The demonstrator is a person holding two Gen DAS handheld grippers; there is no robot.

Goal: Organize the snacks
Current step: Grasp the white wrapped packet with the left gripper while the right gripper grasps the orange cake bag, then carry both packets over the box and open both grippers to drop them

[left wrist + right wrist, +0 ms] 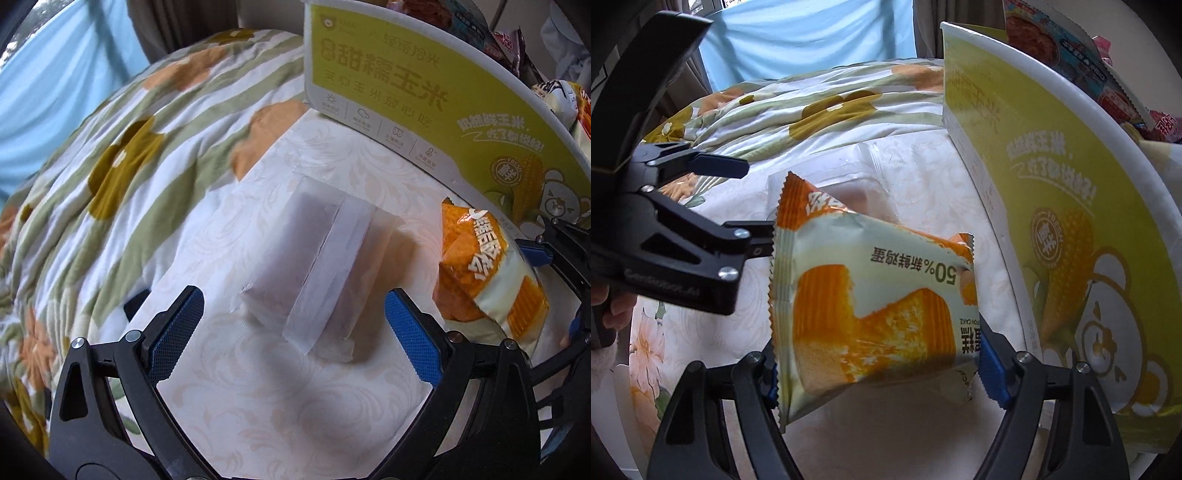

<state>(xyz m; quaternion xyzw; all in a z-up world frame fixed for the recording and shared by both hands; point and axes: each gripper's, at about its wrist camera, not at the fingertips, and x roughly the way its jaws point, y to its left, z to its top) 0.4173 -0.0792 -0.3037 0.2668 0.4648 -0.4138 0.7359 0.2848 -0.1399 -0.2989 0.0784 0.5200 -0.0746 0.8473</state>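
Left wrist view shows the left gripper (pixel 293 325) with jaws apart over a clear-wrapped snack (pixel 325 266) on the patterned bed cover (pixel 258 406), yellow-green box (pixel 424 99) far right, while right wrist view shows the right gripper (pixel 875 365) clamped on the orange cake packet (pixel 871 314).

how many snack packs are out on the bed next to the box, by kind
orange cake pack, in the right gripper: 1
clear-wrapped pack, lying below the open left gripper: 1
total outside the yellow-green corn box: 2
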